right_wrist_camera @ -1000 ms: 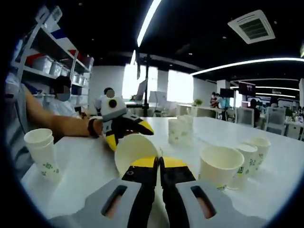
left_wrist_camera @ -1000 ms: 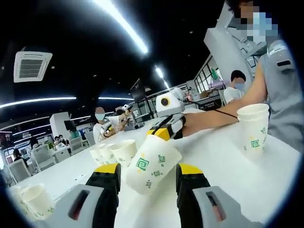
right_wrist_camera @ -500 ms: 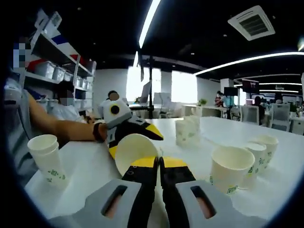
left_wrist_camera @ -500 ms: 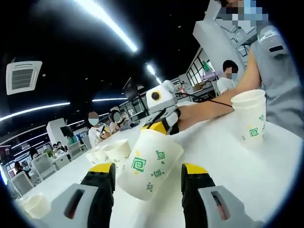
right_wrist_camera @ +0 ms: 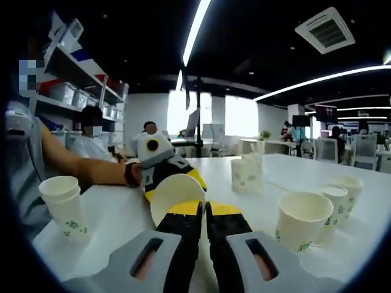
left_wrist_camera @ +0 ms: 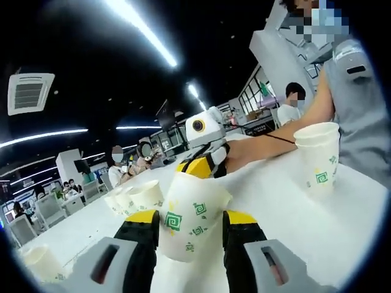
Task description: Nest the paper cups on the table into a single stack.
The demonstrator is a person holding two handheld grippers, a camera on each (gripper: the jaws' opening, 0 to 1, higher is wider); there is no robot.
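Paper cup (left_wrist_camera: pixel 189 221), white with green square marks, sat tilted at the lower centre of the left gripper view, clasped between the two yellow-tipped jaws of the left gripper (left_wrist_camera: pixel 188 221), its open mouth pointing away toward the right gripper (left_wrist_camera: pixel 201 162) above it. At the far left of that view one more cup (left_wrist_camera: pixel 38 264) stood low on the white table (left_wrist_camera: pixel 317 238); a cluster of cups (left_wrist_camera: pixel 131 196) stood left of centre, and a nested pair of cups (left_wrist_camera: pixel 319 160) stood upright at the right, beside a person's grey sleeve (left_wrist_camera: pixel 360 110).

In the right gripper view the nested pair (right_wrist_camera: pixel 63 206) stood at the lower left on the table (right_wrist_camera: pixel 116 213). At the centre the held cup (right_wrist_camera: pixel 177 196) showed its round open mouth, just above the right gripper (right_wrist_camera: pixel 203 210), whose jaws were pressed together with nothing visibly between them; I could not tell whether their tips touched the cup's rim. The left gripper (right_wrist_camera: pixel 164 168) gripped the cup from behind. Right of centre stood a far stack of cups (right_wrist_camera: pixel 247 174), and at the lower right a group of upright cups (right_wrist_camera: pixel 314 210).
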